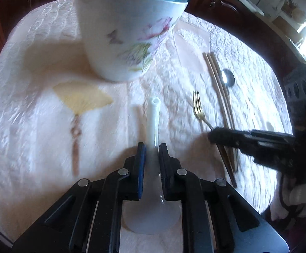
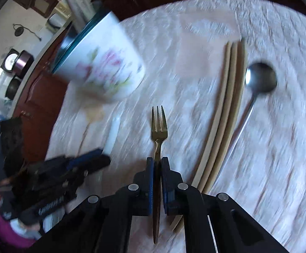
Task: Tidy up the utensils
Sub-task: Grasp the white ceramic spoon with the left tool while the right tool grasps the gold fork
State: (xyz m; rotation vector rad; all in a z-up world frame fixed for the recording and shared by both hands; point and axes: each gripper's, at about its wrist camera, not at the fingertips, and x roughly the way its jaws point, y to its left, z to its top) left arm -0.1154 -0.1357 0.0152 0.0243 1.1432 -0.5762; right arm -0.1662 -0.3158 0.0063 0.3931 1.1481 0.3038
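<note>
While both grippers work over a table (image 1: 37, 42) covered by a pale quilted cloth, 5 loose utensil items can be counted: 1 white ceramic spoon (image 1: 154, 116), 1 gold fork (image 2: 158, 126), 1 metal spoon (image 2: 260, 77) and 3 beige chopsticks (image 2: 226, 97) lying side by side as 1 bundle.

Left gripper (image 1: 152, 147): its jaws are pinched on the handle of the white ceramic spoon, the blue pads pressing on either side. The spoon's bowl lies toward the camera and its handle tip points toward the cup. It seems to lie on the cloth, though blur leaves this uncertain.

Right gripper (image 2: 157, 162): its jaws are pressed together on the handle of the gold fork. The 3 tines point away from the camera; the dark end of the handle runs back beneath the gripper.

The chopsticks lie just right of the fork, and the metal spoon lies just right of the chopsticks, its bowl at the far end. Neither is touched by a gripper.

Containers: 1 white cup (image 1: 127, 33) with a floral print and a blue-green rim stands at the far side of the table. Several slender utensil handles rise from its mouth; their number and kind cannot be told, since the frame edge and blur cut them off.

1 yellow fan-shaped motif (image 1: 81, 99) marks the cloth left of the ceramic spoon. A white-gloved hand (image 1: 294, 200) holds the right gripper.
</note>
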